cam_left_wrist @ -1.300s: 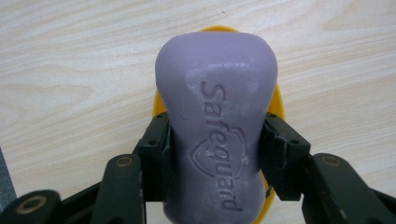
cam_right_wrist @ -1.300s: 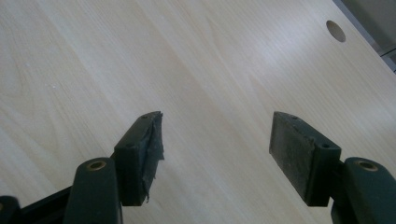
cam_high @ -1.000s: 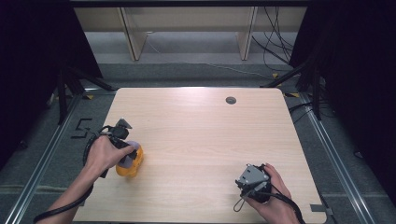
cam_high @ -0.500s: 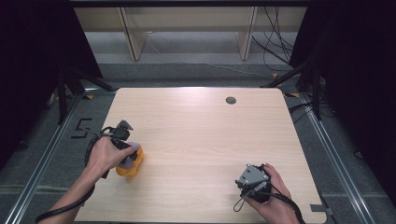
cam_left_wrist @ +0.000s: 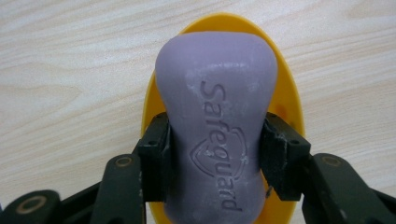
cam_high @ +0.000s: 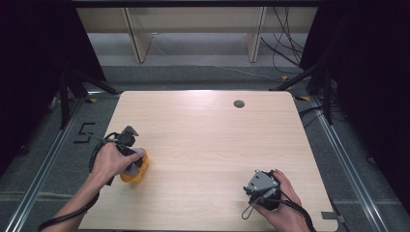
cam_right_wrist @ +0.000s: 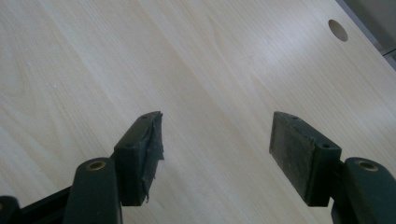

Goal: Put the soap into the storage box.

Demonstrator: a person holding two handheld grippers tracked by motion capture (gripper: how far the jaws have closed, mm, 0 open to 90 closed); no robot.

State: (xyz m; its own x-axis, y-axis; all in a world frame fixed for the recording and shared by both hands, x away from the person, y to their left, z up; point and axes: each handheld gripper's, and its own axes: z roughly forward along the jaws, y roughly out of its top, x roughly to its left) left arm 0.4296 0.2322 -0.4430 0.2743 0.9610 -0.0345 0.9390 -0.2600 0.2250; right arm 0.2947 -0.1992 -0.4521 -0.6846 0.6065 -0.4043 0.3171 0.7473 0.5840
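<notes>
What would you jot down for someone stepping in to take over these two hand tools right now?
Left gripper: shut on the purple soap bar, pads clamped at its narrow waist, directly over the yellow soap dish near the table's left edge.
Right gripper: open, holding nothing, above bare wooden table at the near right.
Done: soap gripped.
Left, probably: whether it is going into or coming out of the dish is unclear; finish that move and release.

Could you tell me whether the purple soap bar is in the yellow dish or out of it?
In or just over it: the soap bar sits inside the yellow dish's rim, clamped by the left gripper.
</notes>
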